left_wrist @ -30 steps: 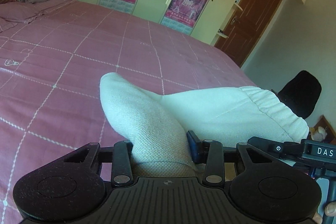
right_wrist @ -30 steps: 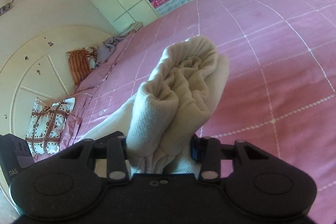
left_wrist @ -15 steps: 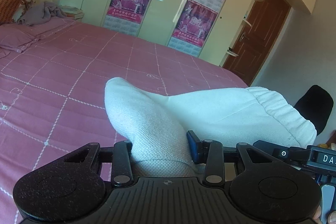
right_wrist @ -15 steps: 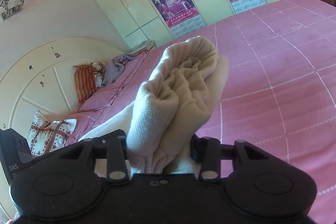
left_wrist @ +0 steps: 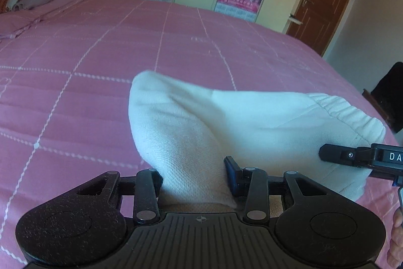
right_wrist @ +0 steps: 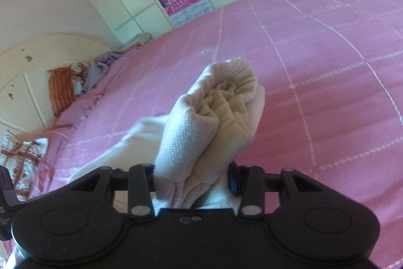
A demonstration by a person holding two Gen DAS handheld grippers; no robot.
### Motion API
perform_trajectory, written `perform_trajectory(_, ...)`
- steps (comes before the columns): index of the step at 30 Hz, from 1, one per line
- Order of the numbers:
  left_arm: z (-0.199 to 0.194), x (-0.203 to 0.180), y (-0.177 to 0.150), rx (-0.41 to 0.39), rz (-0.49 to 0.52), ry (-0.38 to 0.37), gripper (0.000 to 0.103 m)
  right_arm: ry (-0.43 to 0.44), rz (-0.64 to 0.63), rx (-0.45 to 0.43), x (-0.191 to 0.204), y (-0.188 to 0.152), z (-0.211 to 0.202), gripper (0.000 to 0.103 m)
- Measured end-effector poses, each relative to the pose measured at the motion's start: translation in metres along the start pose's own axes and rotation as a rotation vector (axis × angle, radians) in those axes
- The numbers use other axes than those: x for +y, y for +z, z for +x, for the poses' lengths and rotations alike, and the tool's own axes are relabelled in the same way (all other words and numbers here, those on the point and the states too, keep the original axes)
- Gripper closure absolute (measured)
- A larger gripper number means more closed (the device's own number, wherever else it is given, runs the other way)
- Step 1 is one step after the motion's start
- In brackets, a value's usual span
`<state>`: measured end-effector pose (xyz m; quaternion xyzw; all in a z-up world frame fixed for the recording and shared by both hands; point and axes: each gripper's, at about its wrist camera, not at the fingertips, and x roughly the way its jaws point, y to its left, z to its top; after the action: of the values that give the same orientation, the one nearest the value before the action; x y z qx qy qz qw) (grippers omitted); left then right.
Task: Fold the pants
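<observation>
The left gripper [left_wrist: 192, 175] is clamping, jaws partly closed, a bunched corner of the cream knitted pants [left_wrist: 252, 122]; the right gripper [right_wrist: 191, 178] is pinching a thick wad at the elastic-waist end in the same way. The garment is hanging stretched between the two above the pink quilted bedspread [left_wrist: 100, 72], its long axis running gripper to gripper. Judged so, neither hand is sitting nearer the bedspread, and the coming lay-down is depending on both descending level together.

Cream-white pants [left_wrist: 252, 122] — pink bedspread [left_wrist: 100, 62] with a white dotted grid — black grippers.
</observation>
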<state>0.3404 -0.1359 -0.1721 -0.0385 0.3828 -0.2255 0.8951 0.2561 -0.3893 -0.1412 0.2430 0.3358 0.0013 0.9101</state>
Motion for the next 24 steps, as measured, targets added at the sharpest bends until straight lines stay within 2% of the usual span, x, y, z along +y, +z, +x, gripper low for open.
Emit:
perform_trajectory(3,0.008,0.005,-0.018,0.037,-0.022,0.027,0.056,-0.061,-0.012,0.052,-0.01,-0.022,0.011,0.054)
perform_trajectory(5,0.01,0.005,-0.02,0.051,-0.037,0.038,0.053,-0.099,-0.014,0.059,-0.013,-0.034,0.013,0.042)
perform_trajectory(7,0.012,0.005,-0.02,0.07,-0.045,0.049,0.046,-0.15,-0.011,0.059,-0.015,-0.043,0.011,0.035)
perform_trajectory(9,0.014,0.006,-0.018,0.086,-0.048,0.053,0.04,-0.177,0.005,0.064,-0.021,-0.051,0.008,0.034)
perform_trajectory(11,0.018,0.009,-0.02,0.109,-0.059,0.066,0.026,-0.186,0.013,0.102,-0.024,-0.058,0.009,0.035)
perform_trajectory(15,0.013,0.013,-0.017,0.154,-0.086,0.085,0.023,-0.227,0.012,0.106,-0.015,-0.058,0.005,0.034)
perform_trajectory(20,-0.016,-0.004,-0.013,0.118,-0.006,0.153,0.021,-0.29,-0.008,-0.007,0.0,-0.048,-0.033,0.033)
perform_trajectory(21,-0.02,-0.007,-0.013,0.117,0.0,0.153,0.017,-0.29,0.003,-0.037,0.001,-0.046,-0.041,0.033)
perform_trajectory(23,-0.03,-0.014,-0.012,0.108,-0.007,0.16,0.0,-0.278,0.011,-0.07,0.007,-0.043,-0.054,0.033)
perform_trajectory(24,-0.036,-0.017,-0.011,0.096,-0.017,0.16,0.0,-0.274,-0.001,-0.08,0.012,-0.042,-0.058,0.033)
